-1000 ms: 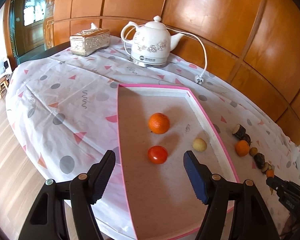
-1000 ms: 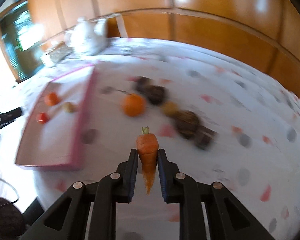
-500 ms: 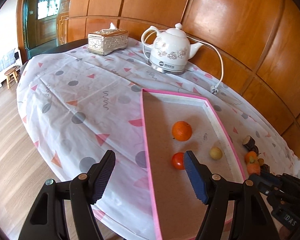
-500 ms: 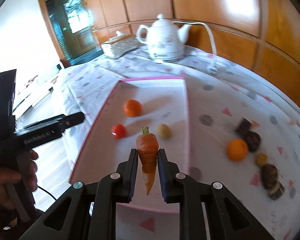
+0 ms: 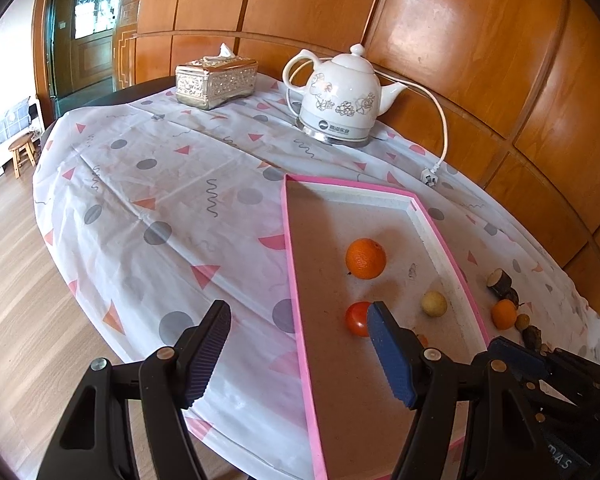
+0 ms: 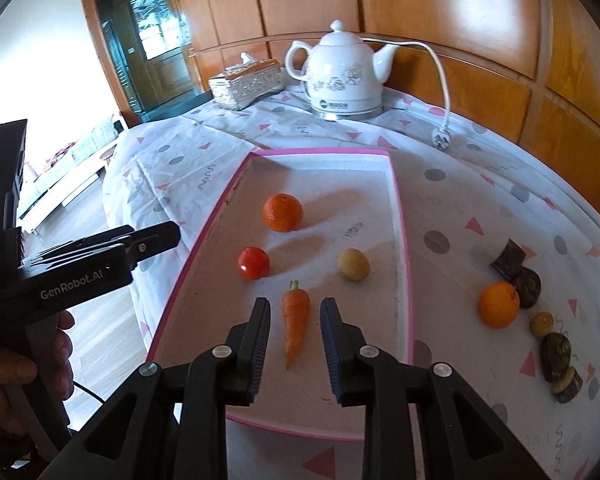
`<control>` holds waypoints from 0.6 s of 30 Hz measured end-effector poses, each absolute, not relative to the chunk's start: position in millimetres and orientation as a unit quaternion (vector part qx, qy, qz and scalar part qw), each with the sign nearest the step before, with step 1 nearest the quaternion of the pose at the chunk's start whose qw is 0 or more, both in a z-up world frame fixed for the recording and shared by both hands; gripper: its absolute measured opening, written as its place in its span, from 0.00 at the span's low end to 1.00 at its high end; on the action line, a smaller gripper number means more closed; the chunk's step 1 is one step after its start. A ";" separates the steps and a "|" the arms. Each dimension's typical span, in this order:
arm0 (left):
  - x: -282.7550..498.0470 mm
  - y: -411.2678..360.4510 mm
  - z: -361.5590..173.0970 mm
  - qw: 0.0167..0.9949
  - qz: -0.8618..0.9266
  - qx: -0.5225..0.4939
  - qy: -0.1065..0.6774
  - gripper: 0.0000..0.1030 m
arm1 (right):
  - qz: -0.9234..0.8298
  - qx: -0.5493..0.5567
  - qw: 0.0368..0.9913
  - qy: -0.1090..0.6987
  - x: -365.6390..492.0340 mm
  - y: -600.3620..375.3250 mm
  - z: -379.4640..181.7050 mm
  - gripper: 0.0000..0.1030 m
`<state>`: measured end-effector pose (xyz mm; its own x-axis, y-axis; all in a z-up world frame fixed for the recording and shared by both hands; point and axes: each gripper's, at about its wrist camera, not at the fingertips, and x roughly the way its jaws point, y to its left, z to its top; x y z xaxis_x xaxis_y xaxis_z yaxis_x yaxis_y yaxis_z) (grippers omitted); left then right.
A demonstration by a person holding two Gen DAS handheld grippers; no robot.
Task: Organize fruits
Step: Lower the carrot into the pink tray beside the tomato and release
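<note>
Low in the right wrist frame's middle, the right tongs [image 6: 294, 334] have just been spreading, pads clear of the carrot [image 6: 295, 318] lying in the pink tray [image 6: 404, 240], so release looks done and next is backing off toward the orange [image 6: 498, 305] on the tabletop [image 6: 452, 200], while the left tongs [image 5: 300, 354] hang spread and empty.

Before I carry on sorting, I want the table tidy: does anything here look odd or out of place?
Mainly the kettle's plug: it lies loose on the tablecloth, unplugged. The carrot lies in the pink tray between the right gripper's just-opened jaws. Nothing looks spilled or damaged.
</note>
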<state>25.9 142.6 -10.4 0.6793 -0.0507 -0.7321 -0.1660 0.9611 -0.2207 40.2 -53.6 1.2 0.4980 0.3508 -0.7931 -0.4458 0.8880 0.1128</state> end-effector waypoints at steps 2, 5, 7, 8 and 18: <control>25.5 138.0 -9.2 0.908 0.024 -0.129 0.398 0.69 | 0.218 -0.050 0.869 0.442 37.8 -60.3 2.8 0.29; 26.1 131.6 -8.7 0.909 0.014 -0.122 0.399 0.69 | 0.202 -0.046 0.875 0.438 33.7 -71.0 4.9 0.32; 26.1 127.1 -8.2 0.909 0.008 -0.116 0.400 0.69 | 0.186 -0.043 0.879 0.436 31.4 -79.8 5.3 0.34; 25.7 124.2 -7.6 0.910 0.004 -0.112 0.399 0.69 | 0.179 -0.042 0.881 0.435 30.2 -84.4 5.0 0.34; 23.7 101.0 -2.4 0.914 -0.022 -0.077 0.399 0.69 | 0.090 -0.004 0.894 0.438 16.2 -151.9 -2.0 0.35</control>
<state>23.7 101.0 -2.4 0.6809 -0.1023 -0.7252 -0.0206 0.9871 -0.1585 16.2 -151.9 -2.0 0.5999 0.1583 -0.7843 -0.1654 0.9836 0.0721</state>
